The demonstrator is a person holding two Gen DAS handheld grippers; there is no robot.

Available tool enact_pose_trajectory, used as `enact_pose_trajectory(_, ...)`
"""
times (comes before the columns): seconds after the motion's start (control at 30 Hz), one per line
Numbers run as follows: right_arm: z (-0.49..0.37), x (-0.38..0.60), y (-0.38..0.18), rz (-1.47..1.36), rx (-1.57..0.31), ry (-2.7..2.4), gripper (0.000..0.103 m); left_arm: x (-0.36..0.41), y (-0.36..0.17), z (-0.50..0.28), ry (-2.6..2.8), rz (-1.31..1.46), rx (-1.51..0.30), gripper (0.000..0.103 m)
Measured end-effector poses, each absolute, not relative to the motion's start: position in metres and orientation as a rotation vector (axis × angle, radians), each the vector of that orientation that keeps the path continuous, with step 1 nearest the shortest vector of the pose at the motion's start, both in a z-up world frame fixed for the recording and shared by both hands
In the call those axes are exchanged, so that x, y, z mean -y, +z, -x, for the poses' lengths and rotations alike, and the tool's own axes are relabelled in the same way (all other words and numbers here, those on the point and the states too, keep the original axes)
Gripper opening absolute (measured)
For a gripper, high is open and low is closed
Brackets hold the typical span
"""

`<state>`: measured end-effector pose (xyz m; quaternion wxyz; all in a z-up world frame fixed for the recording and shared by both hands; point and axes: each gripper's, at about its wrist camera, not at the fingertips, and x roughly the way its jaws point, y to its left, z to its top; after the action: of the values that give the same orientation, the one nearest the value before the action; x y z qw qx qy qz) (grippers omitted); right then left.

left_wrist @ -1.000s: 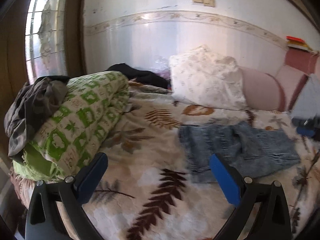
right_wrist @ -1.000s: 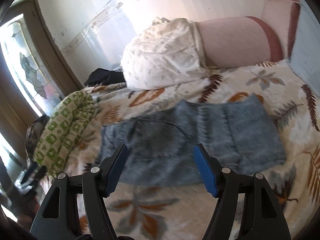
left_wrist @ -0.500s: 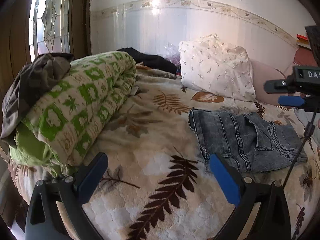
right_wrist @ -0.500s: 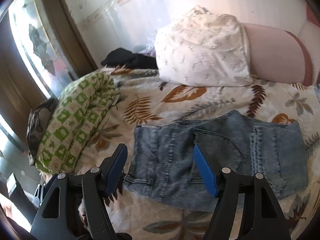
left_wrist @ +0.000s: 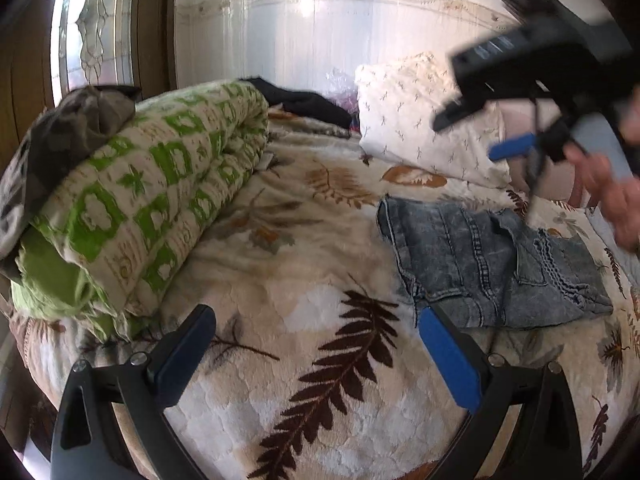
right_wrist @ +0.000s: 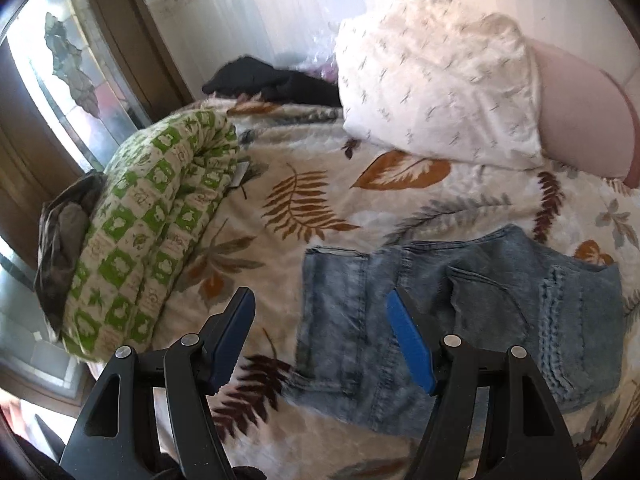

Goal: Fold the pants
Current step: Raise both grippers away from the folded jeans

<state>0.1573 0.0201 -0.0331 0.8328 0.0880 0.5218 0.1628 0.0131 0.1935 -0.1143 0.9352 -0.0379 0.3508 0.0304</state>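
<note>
Left wrist view: my left gripper (left_wrist: pixel 316 356) wide open, holds nothing.
Room: window (left_wrist: pixel 96 24) left, white wall (left_wrist: pixel 320 40) behind.
Bed: green rolled quilt (left_wrist: pixel 152 200), leaf blanket (left_wrist: pixel 300 280), folded pants (left_wrist: pixel 492 264), white pillow (left_wrist: pixel 420 120).
Right: my right gripper (right_wrist: pixel 320 340) spread apart above the pants (right_wrist: pixel 460 320), empty.

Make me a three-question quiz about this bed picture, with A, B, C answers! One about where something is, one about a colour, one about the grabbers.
1. Where do the jeans lie?
A. on the leaf blanket
B. on the white pillow
C. on the floor

2. What colour is the rolled quilt's pattern?
A. red
B. green
C. purple

3. How is the left gripper?
A. shut on jeans
B. shut, empty
C. open, empty

Answers: 1 A, denim rests flat on the blanket. 2 B, green squares on cream. 3 C, its fingers stand apart, like the right gripper.
</note>
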Motion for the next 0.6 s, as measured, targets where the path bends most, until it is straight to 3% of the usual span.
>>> enact_pose_trajectory(0.33, -0.204, -0.080, -0.055, -0.011, -1.203, 0.425, 0.068, -0.200, -0.135, -0.032, 0.046, 0.167, -0.846, 0.103)
enact_pose_trajectory(0.6, -0.236, -0.063, -0.065, 0.011, -1.216, 0.487, 0.068, -0.216, -0.145, -0.050, 0.111, 0.245, -0.862, 0.103)
